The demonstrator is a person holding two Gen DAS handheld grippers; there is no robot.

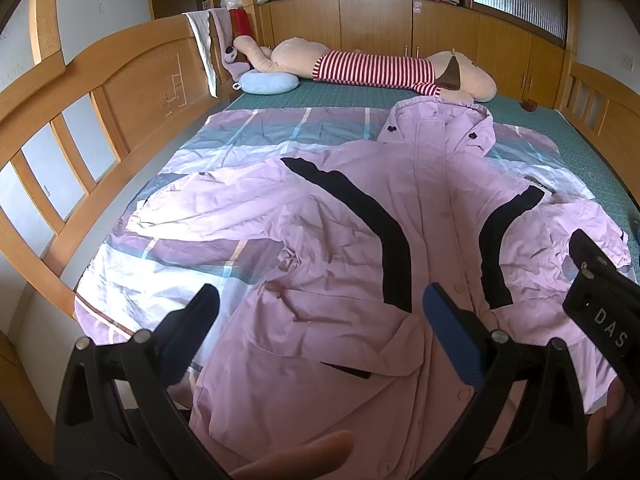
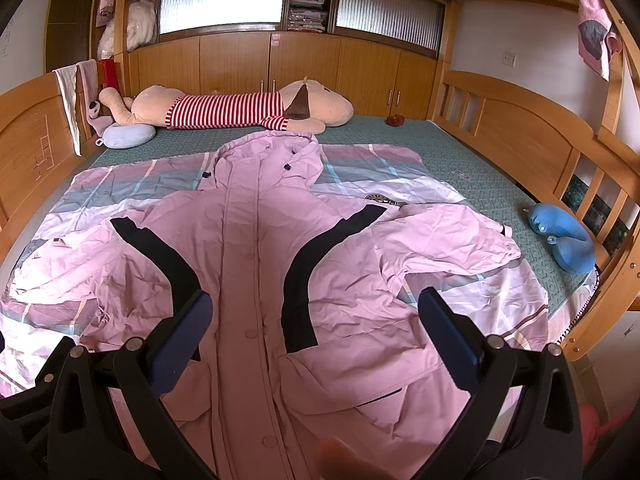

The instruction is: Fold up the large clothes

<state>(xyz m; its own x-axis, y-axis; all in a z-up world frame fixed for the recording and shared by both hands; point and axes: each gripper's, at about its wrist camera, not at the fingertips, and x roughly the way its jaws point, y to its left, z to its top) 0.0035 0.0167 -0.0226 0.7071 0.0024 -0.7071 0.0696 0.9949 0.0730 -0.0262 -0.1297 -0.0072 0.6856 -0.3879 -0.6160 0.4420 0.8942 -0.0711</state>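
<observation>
A pink hooded coat (image 2: 248, 264) with black curved stripes lies front up and spread out on a striped sheet (image 2: 132, 184) over the green mattress (image 2: 460, 160), hood toward the far cupboards, its sleeves out to either side. The left gripper (image 1: 320, 320) hangs above the coat's lower front with its jaws wide apart, holding nothing. The right gripper (image 2: 316, 320) also gapes wide over the buttoned placket, empty. Beyond the hood, a long plush toy (image 2: 240, 110) in a red-striped shirt lies across the bed beside a pale blue neck pillow (image 2: 128, 136). A darker blue cushion (image 2: 564, 240) rests near the right bed rail (image 2: 520, 140).
</observation>
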